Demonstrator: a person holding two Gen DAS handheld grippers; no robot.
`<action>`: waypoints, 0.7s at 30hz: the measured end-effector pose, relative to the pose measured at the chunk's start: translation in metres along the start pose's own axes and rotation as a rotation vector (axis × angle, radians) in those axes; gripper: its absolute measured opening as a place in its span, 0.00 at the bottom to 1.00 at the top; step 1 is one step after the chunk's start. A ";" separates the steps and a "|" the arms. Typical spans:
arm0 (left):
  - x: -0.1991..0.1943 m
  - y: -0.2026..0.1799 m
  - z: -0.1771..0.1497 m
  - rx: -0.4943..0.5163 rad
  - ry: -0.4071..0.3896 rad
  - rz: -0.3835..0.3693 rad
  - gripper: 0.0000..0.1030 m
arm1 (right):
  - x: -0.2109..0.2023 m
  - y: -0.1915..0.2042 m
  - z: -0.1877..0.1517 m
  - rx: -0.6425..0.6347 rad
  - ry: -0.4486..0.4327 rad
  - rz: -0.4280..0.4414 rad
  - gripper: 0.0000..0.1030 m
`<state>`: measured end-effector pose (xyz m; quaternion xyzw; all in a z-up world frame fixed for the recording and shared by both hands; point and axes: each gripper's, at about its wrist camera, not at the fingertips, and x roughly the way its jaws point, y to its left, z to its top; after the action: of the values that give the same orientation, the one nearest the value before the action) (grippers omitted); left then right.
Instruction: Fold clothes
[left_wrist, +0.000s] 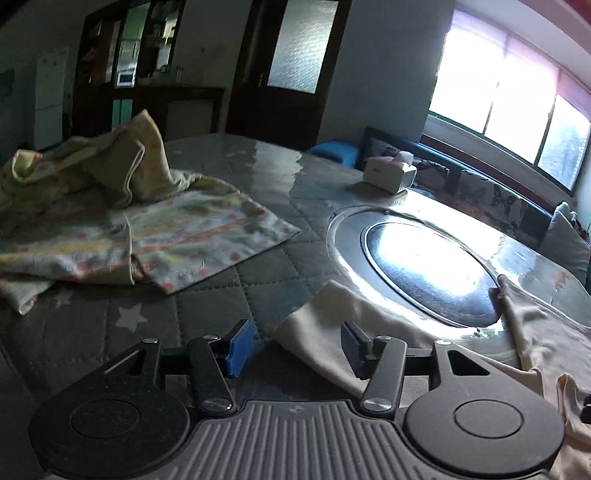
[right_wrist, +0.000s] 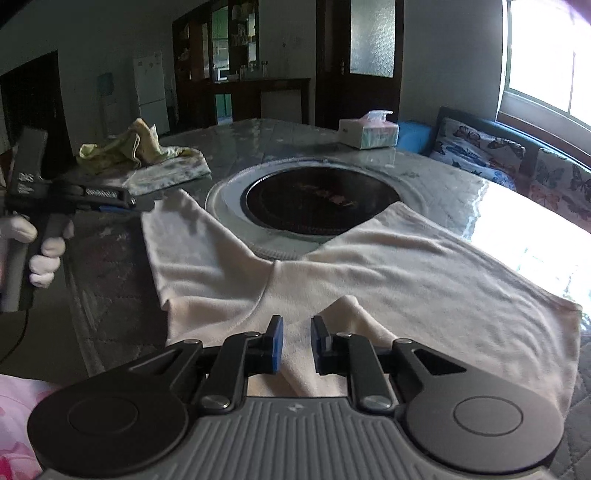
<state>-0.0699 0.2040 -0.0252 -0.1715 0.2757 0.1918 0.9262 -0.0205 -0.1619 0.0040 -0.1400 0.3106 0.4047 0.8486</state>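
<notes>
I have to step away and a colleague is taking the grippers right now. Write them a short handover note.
Left gripper: open, empty, at the end of the cream garment's left leg.
Right gripper: open, over a raised fold at the garment's near edge, not gripping.
The cream garment lies spread flat on the table, its two legs lying over the round hob.
The patterned garment lies crumpled at the far left.
Done: cream garment laid out.
Left: fold both.

left wrist: low, near table (left_wrist: 229, 288) | right wrist: higher | both face window, share cooktop (right_wrist: 321, 201)
</notes>
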 end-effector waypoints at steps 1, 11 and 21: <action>0.002 0.001 0.000 -0.007 0.006 -0.003 0.53 | -0.003 0.000 0.000 0.003 -0.007 -0.002 0.16; 0.004 0.004 0.000 -0.077 0.010 -0.007 0.18 | -0.032 -0.008 -0.005 0.057 -0.053 -0.041 0.21; -0.029 -0.026 0.020 -0.077 -0.071 -0.179 0.05 | -0.056 -0.026 -0.019 0.142 -0.097 -0.100 0.21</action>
<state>-0.0716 0.1825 0.0125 -0.2238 0.2186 0.1246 0.9416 -0.0351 -0.2206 0.0246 -0.0748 0.2898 0.3450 0.8896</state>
